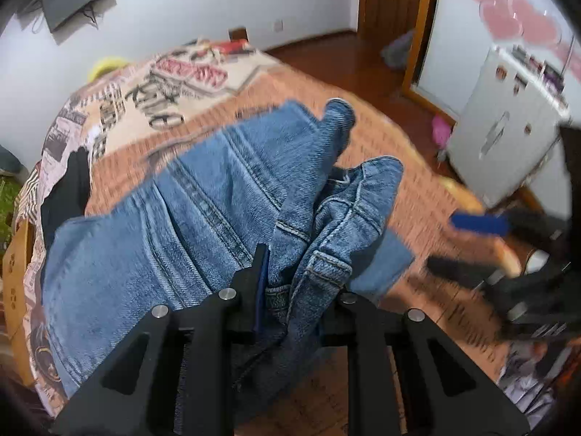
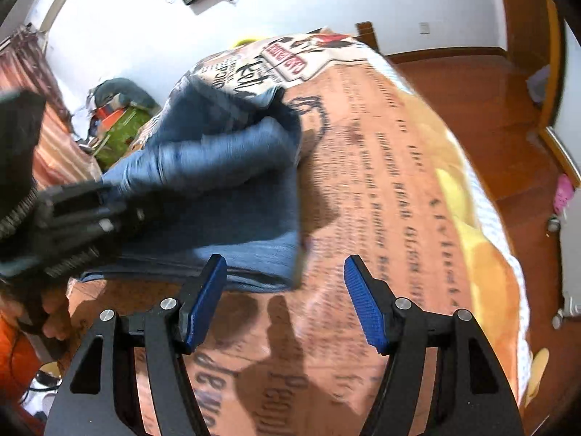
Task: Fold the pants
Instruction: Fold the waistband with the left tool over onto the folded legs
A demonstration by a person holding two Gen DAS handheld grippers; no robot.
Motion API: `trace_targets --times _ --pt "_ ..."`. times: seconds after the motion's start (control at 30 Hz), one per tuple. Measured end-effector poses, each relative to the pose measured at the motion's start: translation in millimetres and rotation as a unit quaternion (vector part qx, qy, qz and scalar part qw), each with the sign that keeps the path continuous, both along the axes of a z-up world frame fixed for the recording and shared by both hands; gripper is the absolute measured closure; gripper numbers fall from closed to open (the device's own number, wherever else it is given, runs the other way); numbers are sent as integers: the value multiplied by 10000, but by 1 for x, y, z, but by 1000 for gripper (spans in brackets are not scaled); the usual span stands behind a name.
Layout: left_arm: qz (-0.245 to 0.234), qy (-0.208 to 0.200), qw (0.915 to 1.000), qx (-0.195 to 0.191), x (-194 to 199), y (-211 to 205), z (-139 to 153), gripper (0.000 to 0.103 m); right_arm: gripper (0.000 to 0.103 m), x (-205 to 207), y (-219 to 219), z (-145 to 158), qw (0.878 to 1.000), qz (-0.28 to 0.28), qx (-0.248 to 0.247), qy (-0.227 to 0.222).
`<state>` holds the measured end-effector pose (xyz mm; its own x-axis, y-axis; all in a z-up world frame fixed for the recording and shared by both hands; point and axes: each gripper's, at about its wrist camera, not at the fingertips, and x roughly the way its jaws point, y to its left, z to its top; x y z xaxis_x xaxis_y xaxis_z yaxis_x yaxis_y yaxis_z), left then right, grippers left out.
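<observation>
The jeans (image 1: 189, 225) lie on the bed (image 1: 381, 152), on a printed cover, with the far part bunched and one edge lifted. The left gripper (image 1: 287, 283) is closed on a thick fold near the waistband; it holds the denim pinched so the cloth can be carried over for a fold. The right gripper (image 2: 287, 298) has its jaws apart and nothing is between them. It hovers over the cover just beside the near edge of the jeans, probably to be ready to take a second corner. Both views are blurred, so the seams are hard to read
</observation>
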<state>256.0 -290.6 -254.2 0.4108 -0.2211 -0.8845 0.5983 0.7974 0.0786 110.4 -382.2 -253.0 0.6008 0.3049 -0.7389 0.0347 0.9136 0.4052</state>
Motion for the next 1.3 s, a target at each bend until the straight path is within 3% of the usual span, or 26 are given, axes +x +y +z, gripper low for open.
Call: trace_targets --times 0.17,0.5,0.87,0.9,0.97,1.0,1.2,1.3 --pt "19 -185 9994 295 -7 -4 -3 82 39 -10 -11 9 9998 -162 20 -103" --pt "127 -68 9989 454 -17 -4 5 81 39 2 -13 17 9995 -125 42 -288" --pt "164 189 9994 258 -21 10 17 79 39 19 -1 -15 9996 93 240 78" --pt "163 206 9993 264 -22 10 18 76 39 21 1 -19 9996 140 213 139" --pt "108 346 9992 138 -24 12 19 57 39 25 7 -31 9991 218 143 323" --pt "58 525 9986 -102 -24 13 21 44 39 23 8 -31 9991 207 162 320" --pt "185 744 9963 -387 -19 16 22 43 39 6 -4 -5 9998 130 119 57" --pt "157 693 9955 -631 -23 23 36 43 39 -3 -11 6 9999 46 111 -61"
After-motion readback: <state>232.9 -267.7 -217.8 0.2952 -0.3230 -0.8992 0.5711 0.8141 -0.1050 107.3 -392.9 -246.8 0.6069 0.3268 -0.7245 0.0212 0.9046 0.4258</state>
